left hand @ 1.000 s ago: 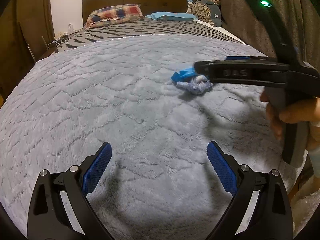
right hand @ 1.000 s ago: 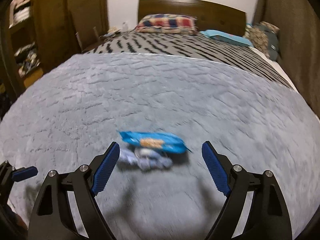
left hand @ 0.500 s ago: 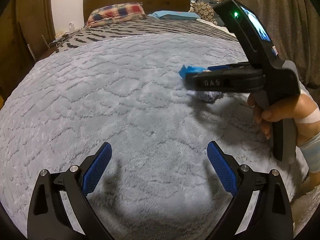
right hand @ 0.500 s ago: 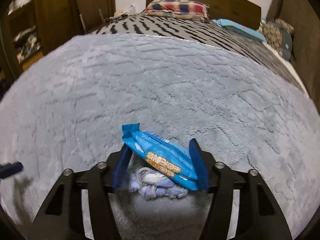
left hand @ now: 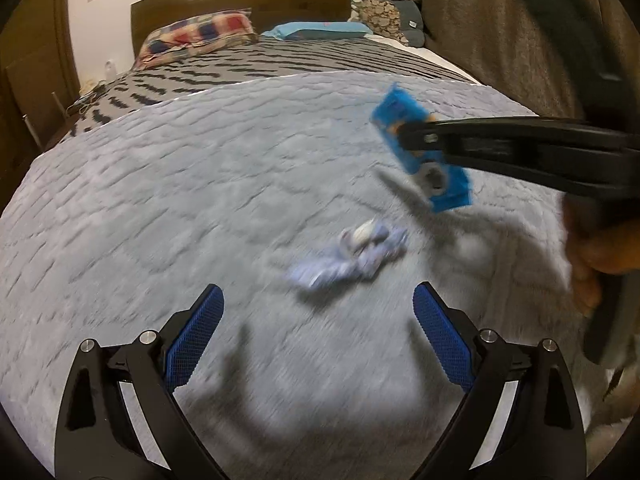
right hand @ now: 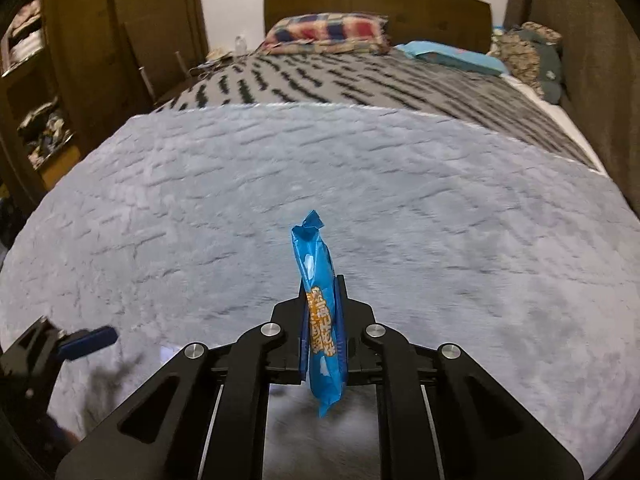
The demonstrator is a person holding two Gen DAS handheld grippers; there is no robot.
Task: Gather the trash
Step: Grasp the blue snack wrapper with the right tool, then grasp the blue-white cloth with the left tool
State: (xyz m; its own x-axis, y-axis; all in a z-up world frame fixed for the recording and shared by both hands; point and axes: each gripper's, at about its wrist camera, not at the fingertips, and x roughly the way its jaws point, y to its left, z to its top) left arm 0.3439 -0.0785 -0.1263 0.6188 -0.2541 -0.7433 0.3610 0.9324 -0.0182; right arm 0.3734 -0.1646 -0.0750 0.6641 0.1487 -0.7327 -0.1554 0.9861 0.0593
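The right gripper point(right hand: 322, 320) was clamped flat on a blue snack wrapper point(right hand: 320, 312), its two jaws pressed against the packet's sides with no gap between them. The wrapper stood on edge in the grip, one crimped end sticking up past the fingertips and the other hanging below them. In the left wrist view the same wrapper point(left hand: 420, 152) hung clear of the bedding, tilted, with its shadow on the cover below.

The left gripper point(left hand: 318, 336) was spread wide and held nothing, its blue pads point(left hand: 194, 334) well apart above the grey fleece blanket point(left hand: 180, 200). Just ahead of it, between the lines of its two fingers, a crumpled pale wad of tissue point(left hand: 352, 256) lay on the blanket, blurred, apart from both tools.

Beyond the blanket was a striped bedspread point(right hand: 360, 80), then a plaid pillow point(right hand: 328, 34) and a light blue pillow point(right hand: 452, 56) against the wooden headboard point(right hand: 376, 0)
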